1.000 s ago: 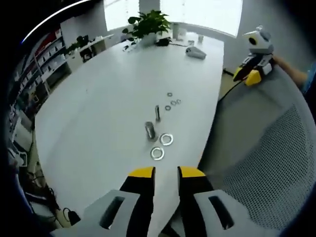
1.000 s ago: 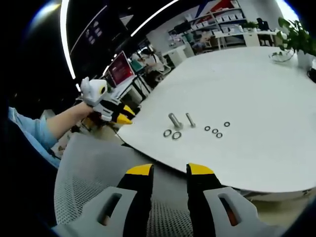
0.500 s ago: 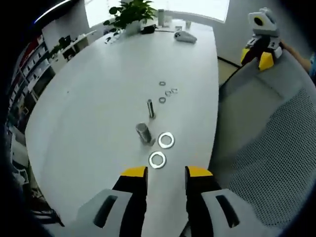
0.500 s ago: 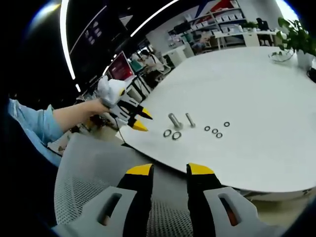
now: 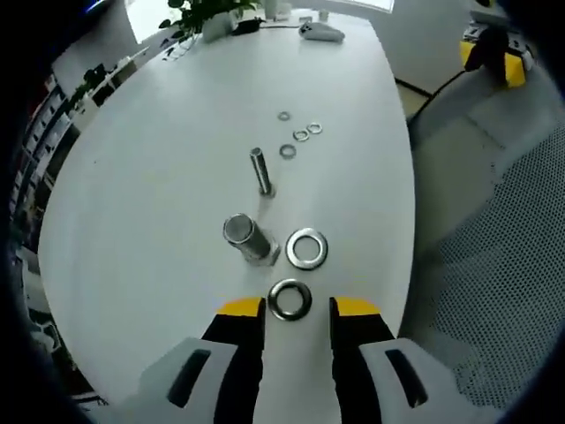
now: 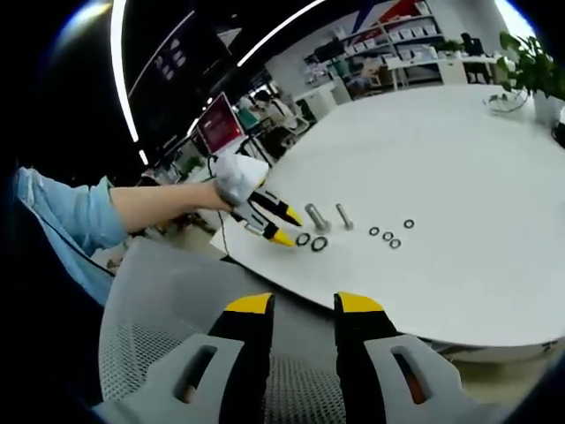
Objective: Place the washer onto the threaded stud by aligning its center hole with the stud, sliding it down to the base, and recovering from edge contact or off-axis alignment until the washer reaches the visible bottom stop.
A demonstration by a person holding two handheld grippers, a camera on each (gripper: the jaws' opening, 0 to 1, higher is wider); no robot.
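Two large steel washers lie on the white table (image 5: pixel 159 177): the near washer (image 5: pixel 290 299) sits right at my left gripper's (image 5: pixel 297 309) open yellow tips, and the far washer (image 5: pixel 307 248) lies just beyond. A thick threaded stud (image 5: pixel 245 237) stands upright left of them, with a thin stud (image 5: pixel 259 170) behind it. In the right gripper view the left gripper (image 6: pixel 281 226) hovers at the near washer (image 6: pixel 303 238), beside the thick stud (image 6: pixel 316 217). My right gripper (image 6: pixel 304 305) is open, held over a chair, off the table.
Several small washers (image 5: pixel 300 135) lie in a row past the thin stud. A grey mesh chair (image 5: pixel 494 291) stands against the table's right edge. A potted plant (image 5: pixel 207 11) and small items stand at the far end. A sleeved arm (image 6: pixel 132 208) holds the left gripper.
My left gripper has moved forward and down over the table edge toward the near washer, which now lies at its tips. The right gripper view has stayed still.
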